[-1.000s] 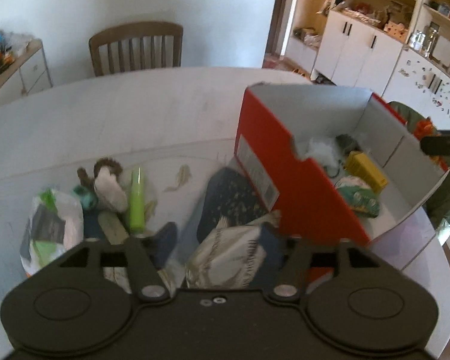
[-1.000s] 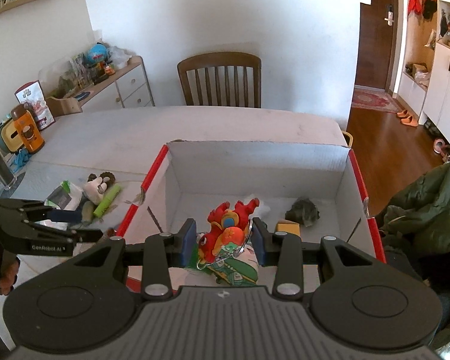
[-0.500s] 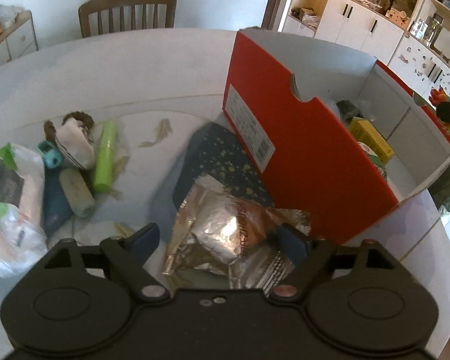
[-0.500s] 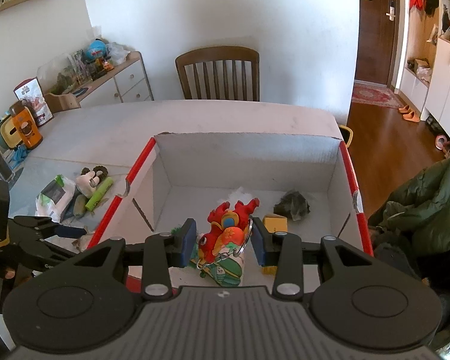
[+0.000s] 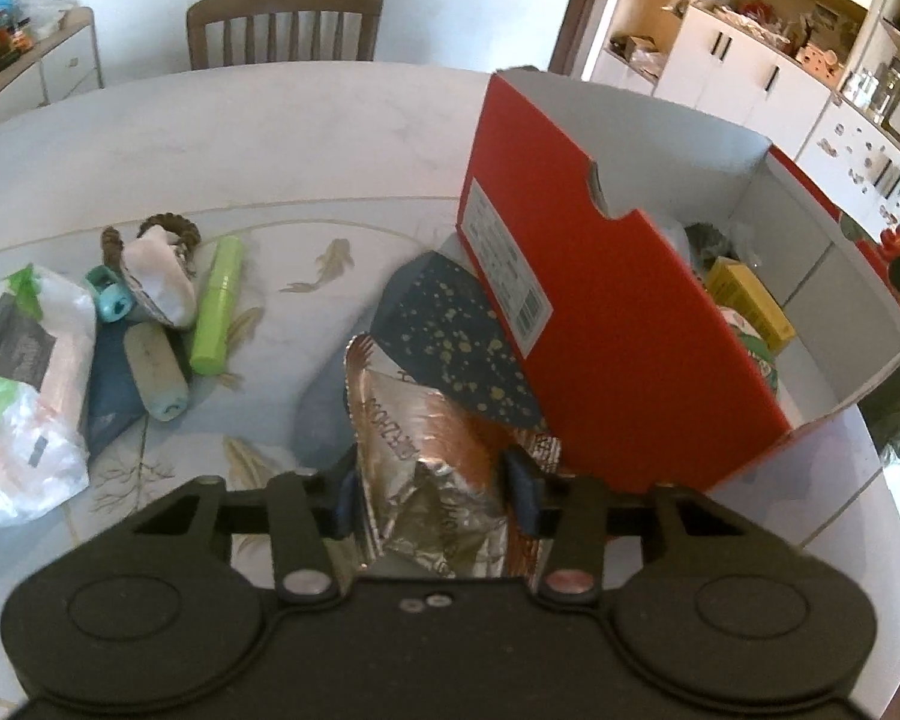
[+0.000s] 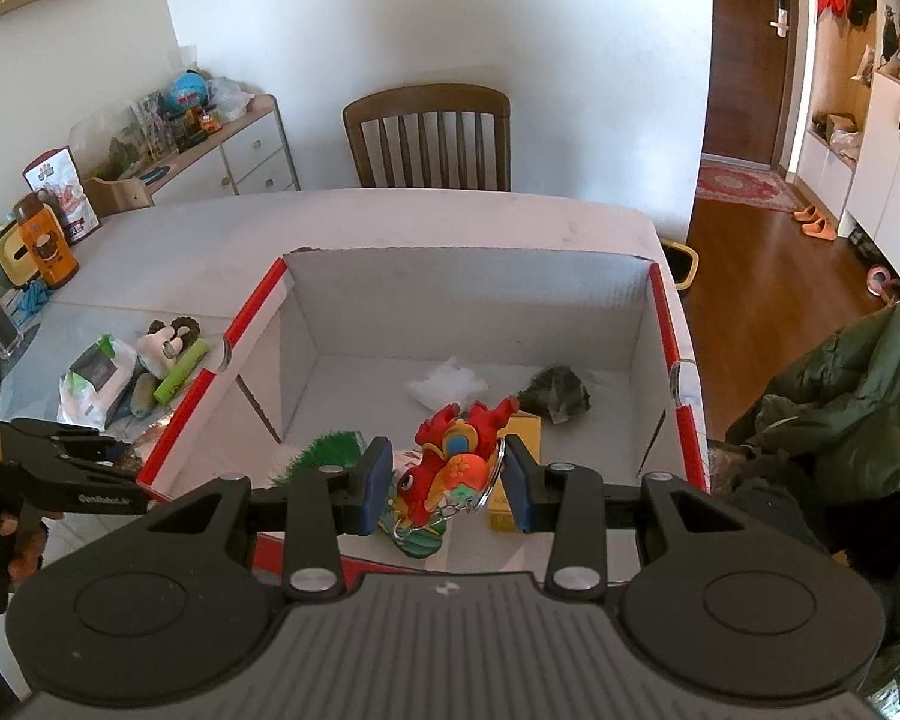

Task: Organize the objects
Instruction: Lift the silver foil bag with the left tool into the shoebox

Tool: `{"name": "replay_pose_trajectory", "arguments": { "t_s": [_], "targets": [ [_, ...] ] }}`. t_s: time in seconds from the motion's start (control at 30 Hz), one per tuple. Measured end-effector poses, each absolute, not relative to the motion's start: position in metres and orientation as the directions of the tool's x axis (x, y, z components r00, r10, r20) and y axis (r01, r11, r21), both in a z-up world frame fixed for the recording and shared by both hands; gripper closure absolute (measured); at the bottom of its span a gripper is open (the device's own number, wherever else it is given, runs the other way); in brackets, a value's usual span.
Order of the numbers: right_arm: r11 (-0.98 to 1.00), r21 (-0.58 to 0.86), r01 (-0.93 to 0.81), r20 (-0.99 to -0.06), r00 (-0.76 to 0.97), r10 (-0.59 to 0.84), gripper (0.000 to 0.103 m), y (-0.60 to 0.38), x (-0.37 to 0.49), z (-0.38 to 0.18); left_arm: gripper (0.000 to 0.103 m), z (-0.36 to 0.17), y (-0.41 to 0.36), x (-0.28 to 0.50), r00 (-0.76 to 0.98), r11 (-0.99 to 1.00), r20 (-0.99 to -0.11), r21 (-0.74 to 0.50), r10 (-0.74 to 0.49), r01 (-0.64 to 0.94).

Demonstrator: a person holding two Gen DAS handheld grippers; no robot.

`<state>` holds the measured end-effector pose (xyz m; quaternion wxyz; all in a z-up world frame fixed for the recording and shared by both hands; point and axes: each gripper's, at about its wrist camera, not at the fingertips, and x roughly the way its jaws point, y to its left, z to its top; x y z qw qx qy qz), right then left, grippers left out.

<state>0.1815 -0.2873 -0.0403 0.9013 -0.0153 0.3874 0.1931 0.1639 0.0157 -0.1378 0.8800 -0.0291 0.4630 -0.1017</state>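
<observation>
Left gripper point(image 5: 429, 495): its jaws, spread wider half a second earlier, have closed onto the crinkled silver-and-copper foil snack packet point(image 5: 426, 450), so the pick appears made and transfer to the box should follow. The packet lies on the white surface point(image 5: 270, 138), partly over a dark-blue gold-speckled pouch point(image 5: 450, 324) at 12 o'clock; the red cardboard box with white interior point(image 5: 600, 312) stands at 1 o'clock. The left gripper points down and forward, low over the surface. Right gripper point(image 6: 444, 477): unchanged, clenched on the red-and-orange plush keyring toy point(image 6: 450, 462), level above the box's near edge, toy not yet released inside.
</observation>
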Motion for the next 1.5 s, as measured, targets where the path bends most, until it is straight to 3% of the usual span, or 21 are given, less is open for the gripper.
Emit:
{"name": "replay_pose_trajectory", "arguments": {
  "t_s": [0.37, 0.87, 1.13, 1.5],
  "targets": [
    [0.915, 0.112, -0.386, -0.706, 0.617, 0.347, 0.065, -0.296, 0.191, -0.047, 0.059, -0.078, 0.024, 0.150, 0.654, 0.979, -0.732, -0.186, -0.191, 0.078],
    [0.912, 0.111, -0.395, -0.725, 0.596, 0.347, 0.065, -0.308, 0.208, -0.060, 0.059, -0.008, -0.029, 0.178, 0.724, 0.961, -0.633, -0.215, -0.275, 0.177],
    [0.913, 0.095, -0.398, -0.734, 0.591, 0.334, 0.065, -0.308, 0.214, -0.062, 0.058, -0.011, -0.075, 0.204, 0.700, 0.939, -0.627, -0.221, -0.343, 0.263],
    [0.912, 0.075, -0.403, -0.764, 0.565, 0.312, 0.065, -0.301, 0.224, -0.074, 0.059, -0.058, -0.127, 0.237, 0.614, 0.927, -0.707, -0.173, -0.352, 0.333]
  ]
}}
